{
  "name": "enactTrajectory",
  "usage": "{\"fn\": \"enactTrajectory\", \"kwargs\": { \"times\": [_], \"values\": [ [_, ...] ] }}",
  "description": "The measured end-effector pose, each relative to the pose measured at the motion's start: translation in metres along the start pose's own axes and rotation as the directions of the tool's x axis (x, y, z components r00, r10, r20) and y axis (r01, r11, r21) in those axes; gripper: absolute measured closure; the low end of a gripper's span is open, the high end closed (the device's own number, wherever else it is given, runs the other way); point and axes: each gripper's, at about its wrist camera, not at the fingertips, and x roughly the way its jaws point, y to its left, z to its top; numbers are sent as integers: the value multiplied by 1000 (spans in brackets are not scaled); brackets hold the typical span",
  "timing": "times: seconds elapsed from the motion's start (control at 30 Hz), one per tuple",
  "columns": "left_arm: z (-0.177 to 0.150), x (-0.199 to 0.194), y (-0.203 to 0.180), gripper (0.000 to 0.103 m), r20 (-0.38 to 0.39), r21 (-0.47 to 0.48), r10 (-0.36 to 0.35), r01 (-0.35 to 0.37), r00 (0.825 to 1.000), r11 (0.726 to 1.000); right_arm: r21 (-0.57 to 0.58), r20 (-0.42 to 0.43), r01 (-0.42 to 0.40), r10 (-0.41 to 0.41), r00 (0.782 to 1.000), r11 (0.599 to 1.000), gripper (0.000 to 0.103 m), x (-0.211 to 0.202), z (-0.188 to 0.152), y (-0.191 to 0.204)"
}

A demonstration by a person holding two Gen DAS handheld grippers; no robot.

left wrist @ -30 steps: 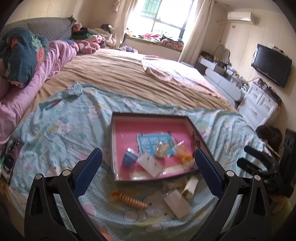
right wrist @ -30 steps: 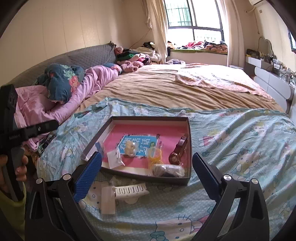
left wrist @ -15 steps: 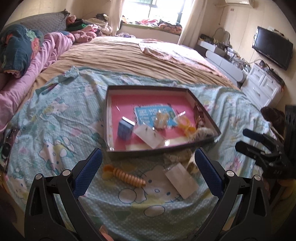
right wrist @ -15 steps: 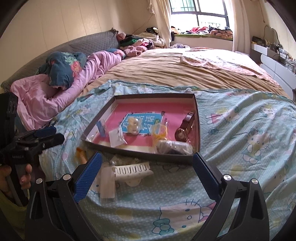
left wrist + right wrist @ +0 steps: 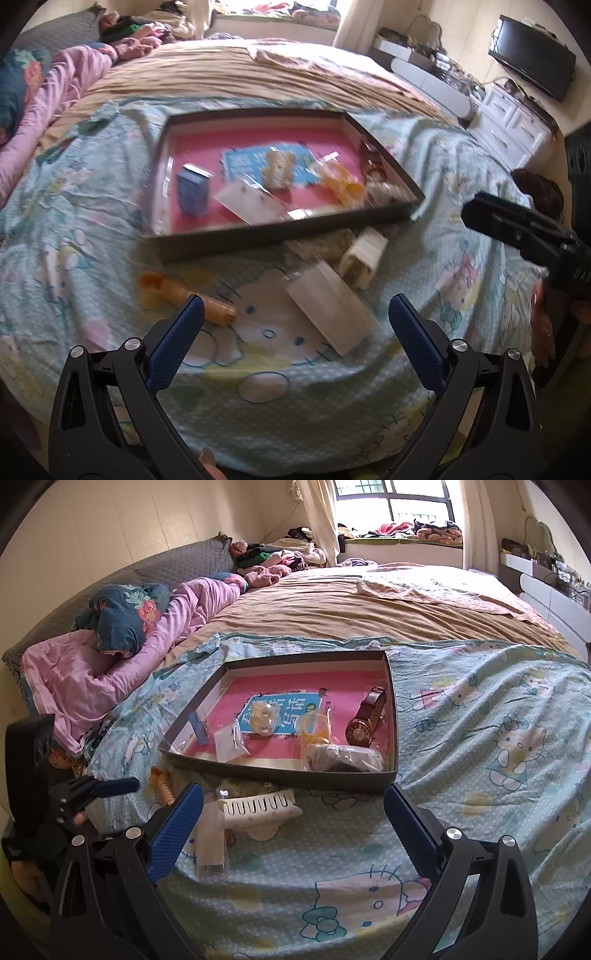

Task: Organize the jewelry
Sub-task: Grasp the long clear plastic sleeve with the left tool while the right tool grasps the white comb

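2 grippers, both mine, hang with jaws spread wide and gripping nothing: the left gripper [image 5: 295, 321] at lower centre of its view, the right gripper [image 5: 293, 808] likewise. Mid-frame sits the pink-lined tray [image 5: 280, 771] holding a brown watch [image 5: 365, 720]. Below it on the cartoon-cat sheet [image 5: 498, 709] lie a white hair clip [image 5: 258, 808] and an orange spiral piece [image 5: 184, 293].

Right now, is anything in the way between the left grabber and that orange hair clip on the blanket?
No, nothing visible blocks it. The left gripper is open, and the orange hair clip lies just ahead of its left finger on the blanket. The flat packet lies off to the right, apart from it.
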Motion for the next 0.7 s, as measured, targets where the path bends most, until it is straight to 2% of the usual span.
{"fn": "enactTrajectory", "kwargs": {
  "times": [0.2,0.37,0.47,0.6,0.7],
  "values": [
    [-9,17,-18,10,-45,44,-12,14,999,999,14,-18,-3,3,1000,1000,6,3,-5,-6],
    [-15,30,-27,10,-66,46,-12,15,998,999,31,-33,-15,16,999,999,6,7,-9,-13],
    [-17,38,-32,15,-77,45,-10,13,997,999,36,-41,-15,17,999,999,6,10,-12,-18],
    [-15,48,-35,25,-80,26,-1,3,997,1000,46,-57,-26,29,998,999,6,15,-14,-22],
    [-16,56,-33,44,-81,15,32,-31,996,999,45,-79,-41,44,996,998,6,23,-15,-23]
  ]
}}
